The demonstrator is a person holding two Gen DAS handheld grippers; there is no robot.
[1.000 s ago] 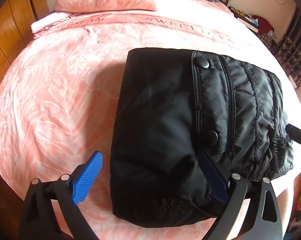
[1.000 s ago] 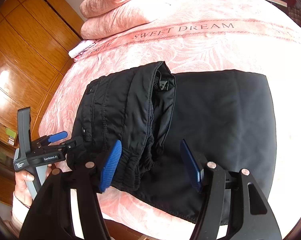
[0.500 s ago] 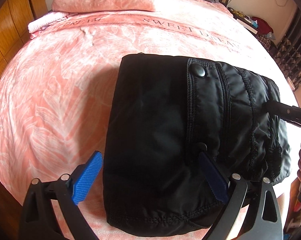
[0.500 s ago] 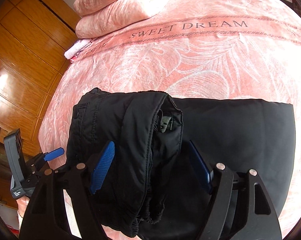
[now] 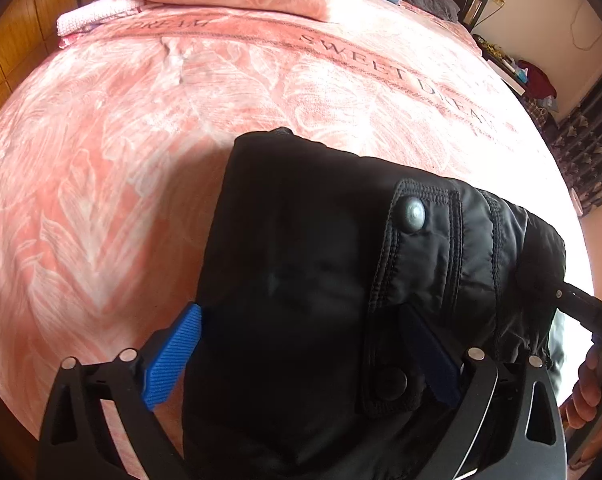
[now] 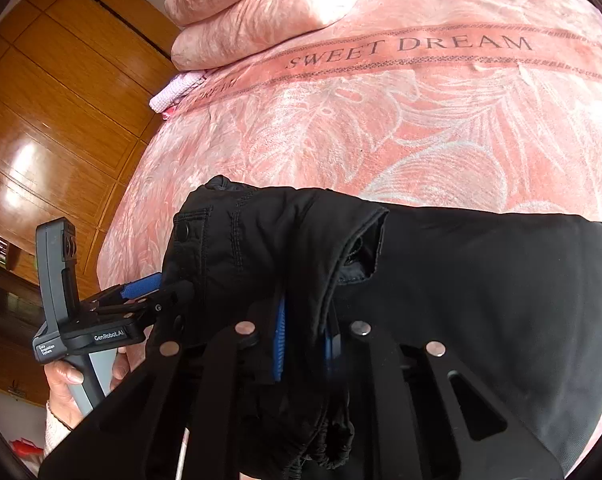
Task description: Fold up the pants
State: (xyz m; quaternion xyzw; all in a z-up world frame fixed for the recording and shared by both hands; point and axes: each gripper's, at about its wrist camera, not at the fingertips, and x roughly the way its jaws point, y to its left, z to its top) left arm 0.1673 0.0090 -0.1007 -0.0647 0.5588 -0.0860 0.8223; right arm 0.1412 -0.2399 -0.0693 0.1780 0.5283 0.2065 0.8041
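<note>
Bed [image 5: 101, 160], covered by a pink leaf-patterned blanket lettered "SWEET DREAM", with pillows [image 6: 261, 8] at its head. Black padded pants [image 5: 301, 280] lie near the bed's near edge, already folded into a compact bundle, the waistband part with its snap buttons [image 5: 411, 213] lying over a flat lower layer. Right gripper [image 6: 305, 340]: blue pads drawn close together, pinching a ridge of the upper layer beside the elastic waistband. Left gripper [image 5: 301, 356]: jaws spread wide, straddling the near edge of the bundle; one blue pad [image 5: 173, 360] lies just beside the fabric, the other over it, neither pinching. Step in hand, as judged: gripping the upper layer for a further fold or adjustment. The next move would call for the left gripper to close on its edge, so both ends lift evenly without the slippery layers sliding apart.
</note>
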